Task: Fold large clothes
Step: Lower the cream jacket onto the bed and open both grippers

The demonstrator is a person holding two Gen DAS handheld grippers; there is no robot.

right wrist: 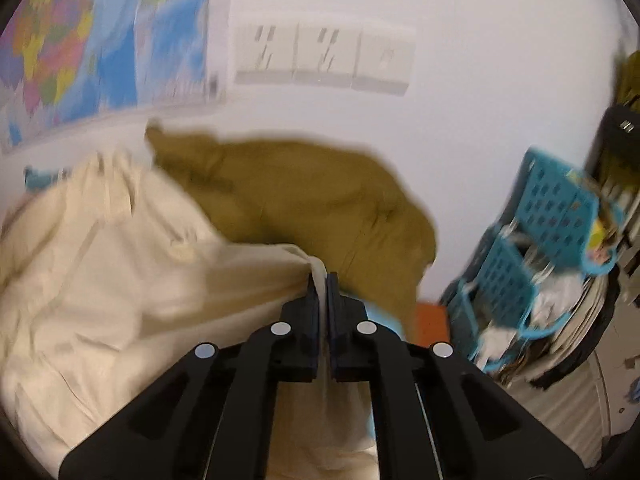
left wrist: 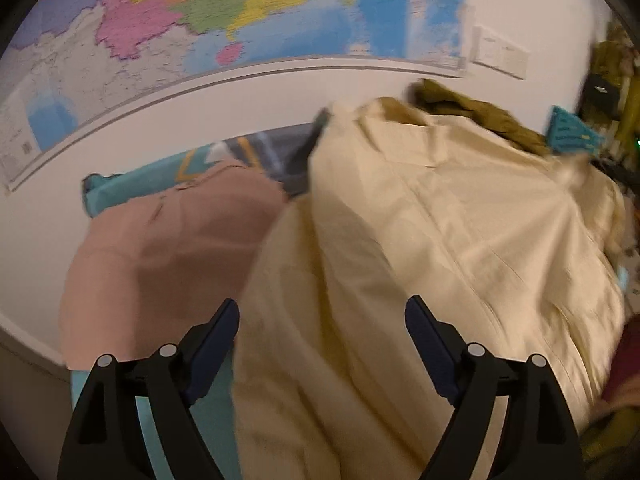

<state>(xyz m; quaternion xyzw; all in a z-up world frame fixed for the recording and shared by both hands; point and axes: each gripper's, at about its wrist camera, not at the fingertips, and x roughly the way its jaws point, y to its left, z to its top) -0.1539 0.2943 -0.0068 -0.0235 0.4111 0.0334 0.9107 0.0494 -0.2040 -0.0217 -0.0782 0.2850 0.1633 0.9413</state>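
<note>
A large cream shirt (left wrist: 440, 232) lies rumpled across the surface, collar toward the wall. My left gripper (left wrist: 322, 312) is open, its jaws wide apart just above the shirt's near part, holding nothing. My right gripper (right wrist: 323, 280) is shut on a fold of the cream shirt (right wrist: 120, 264), which stretches away to the left from its fingertips. An olive-brown garment (right wrist: 304, 200) lies behind the shirt by the wall; it also shows in the left wrist view (left wrist: 480, 116). The frames are motion-blurred.
A pink garment (left wrist: 168, 248) lies left of the shirt on a teal cover (left wrist: 132, 188). A map (left wrist: 200, 20) and wall sockets (right wrist: 324, 58) are on the white wall. Blue plastic baskets (right wrist: 552, 216) with clutter stand at the right.
</note>
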